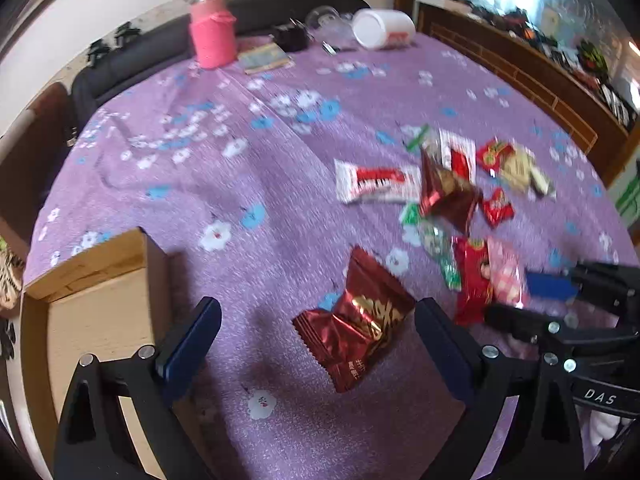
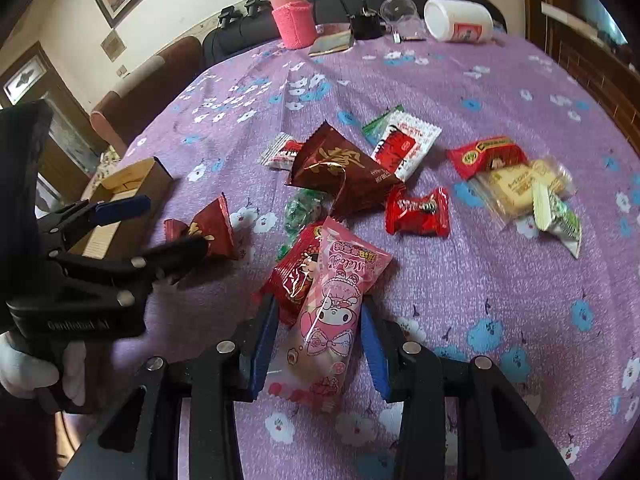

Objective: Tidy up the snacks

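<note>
"DAS" — on the right gripper (image 1: 560,300); "Melody" — on the pink snack packet (image 2: 328,312).

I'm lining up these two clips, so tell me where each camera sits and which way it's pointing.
Left wrist: on the left gripper, angled down at a dark red snack packet between its open fingers; cardboard box at left; the right gripper enters from the right.
Right wrist: on the right gripper, angled down at a pink Melody snack pack between its fingers; the left gripper and a white-gloved hand at left.
Shared: purple floral tablecloth, snack pile, pink-sleeved flask.
</note>
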A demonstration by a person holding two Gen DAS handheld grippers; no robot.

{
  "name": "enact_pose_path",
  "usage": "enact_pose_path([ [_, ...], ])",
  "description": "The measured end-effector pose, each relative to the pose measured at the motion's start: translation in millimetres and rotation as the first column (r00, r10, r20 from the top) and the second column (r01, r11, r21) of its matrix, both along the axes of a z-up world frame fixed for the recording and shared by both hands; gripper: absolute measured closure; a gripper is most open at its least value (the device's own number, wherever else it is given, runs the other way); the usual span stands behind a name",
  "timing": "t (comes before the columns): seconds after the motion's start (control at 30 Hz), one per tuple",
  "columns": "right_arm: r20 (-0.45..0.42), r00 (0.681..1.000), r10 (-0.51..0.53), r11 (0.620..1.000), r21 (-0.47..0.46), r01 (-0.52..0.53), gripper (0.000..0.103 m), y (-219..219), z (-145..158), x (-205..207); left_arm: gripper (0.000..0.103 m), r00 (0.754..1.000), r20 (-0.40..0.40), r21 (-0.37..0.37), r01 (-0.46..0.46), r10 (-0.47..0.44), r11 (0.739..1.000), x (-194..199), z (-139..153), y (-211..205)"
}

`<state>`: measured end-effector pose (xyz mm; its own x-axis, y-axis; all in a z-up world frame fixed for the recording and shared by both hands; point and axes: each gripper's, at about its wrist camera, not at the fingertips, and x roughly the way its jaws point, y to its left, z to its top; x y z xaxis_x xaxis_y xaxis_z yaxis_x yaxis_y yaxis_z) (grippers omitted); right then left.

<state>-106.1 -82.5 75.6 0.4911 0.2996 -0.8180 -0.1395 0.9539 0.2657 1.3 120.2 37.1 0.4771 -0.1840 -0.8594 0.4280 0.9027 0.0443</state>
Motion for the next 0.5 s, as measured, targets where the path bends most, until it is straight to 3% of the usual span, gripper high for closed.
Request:
enact_pose_path([
  [0.1, 0.018, 1.000, -0.007, 0.999, -0.032, 0.008, 0.063, 4.6, -0.2, -0.9, 0.006, 0.999, -0.016, 0.044, 0.044, -0.044, 0.998, -0.8, -10.2, -10.4],
  [0.13, 0.025, 1.000, -0.014, 0.999, -0.044, 0.015, 0.066, 4.8, -0.3, -2.1, 0.012, 0.998, -0.018, 0.057, 0.053, -0.052, 0.997, -1.9, -11.9, -14.4],
  [0.17, 0.029, 0.999, -0.018, 0.999, -0.050, 0.020, 0.070, 4.2, -0.5, -3.9, 0.033, 0.998, -0.020, 0.076, 0.059, -0.058, 0.995, -3.1, -14.2, -18.7],
  [0.2, 0.031, 0.999, -0.021, 0.999, -0.047, 0.022, 0.073, 3.6, -0.8, -4.5, 0.042, 0.997, -0.032, 0.085, 0.066, -0.063, 0.994, -4.4, -16.5, -22.0],
  [0.23, 0.030, 0.999, -0.022, 0.999, -0.041, 0.024, 0.075, 1.8, -0.8, -6.4, 0.059, 0.997, -0.041, 0.046, 0.066, -0.064, 0.997, -6.4, -14.0, -21.9],
  [0.33, 0.021, 0.999, -0.031, 0.999, -0.029, 0.032, 0.078, -4.6, -0.6, -11.9, 0.061, 0.999, -0.037, 0.031, 0.040, -0.039, 0.999, -12.3, -11.8, -20.2],
  [0.5, 0.013, 0.999, -0.053, 0.999, 0.005, 0.053, 0.078, -15.2, 1.8, -29.7, 0.061, 1.000, -0.027, -0.098, -0.018, 0.016, 0.995, -34.1, 5.1, -0.8],
])
